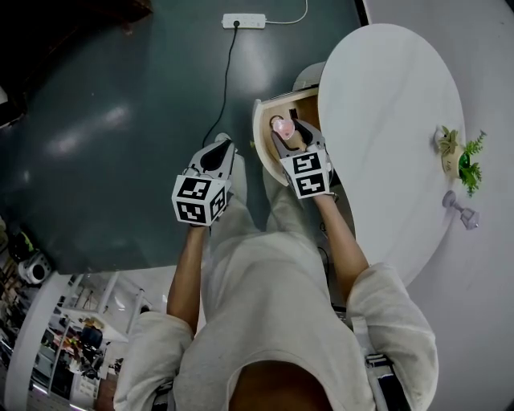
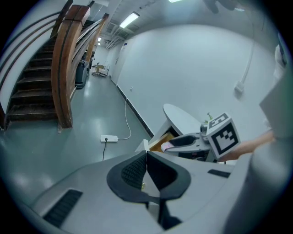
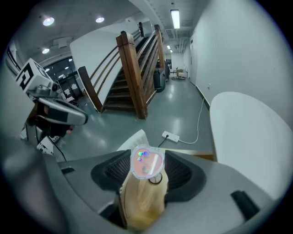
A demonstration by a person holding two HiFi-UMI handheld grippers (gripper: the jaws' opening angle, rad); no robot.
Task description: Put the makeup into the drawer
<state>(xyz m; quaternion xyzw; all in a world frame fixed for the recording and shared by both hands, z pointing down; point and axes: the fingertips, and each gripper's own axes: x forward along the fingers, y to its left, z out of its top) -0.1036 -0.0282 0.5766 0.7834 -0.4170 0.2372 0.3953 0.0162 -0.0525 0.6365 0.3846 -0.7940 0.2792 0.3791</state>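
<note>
Makeup (image 1: 280,126) gripped in right claw (image 1: 286,135), tilted down over drawer (image 1: 259,138); left claw (image 1: 224,148) clenched, empty

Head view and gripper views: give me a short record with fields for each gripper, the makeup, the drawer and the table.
left gripper: shut, empty, left of the drawer in the head view
right gripper: shut on the makeup
makeup: pink heart-shaped lid, cream body, over the open drawer, not yet released
drawer: open, at the table's edge
table: white, holds a small plant
floor: power strip
</note>
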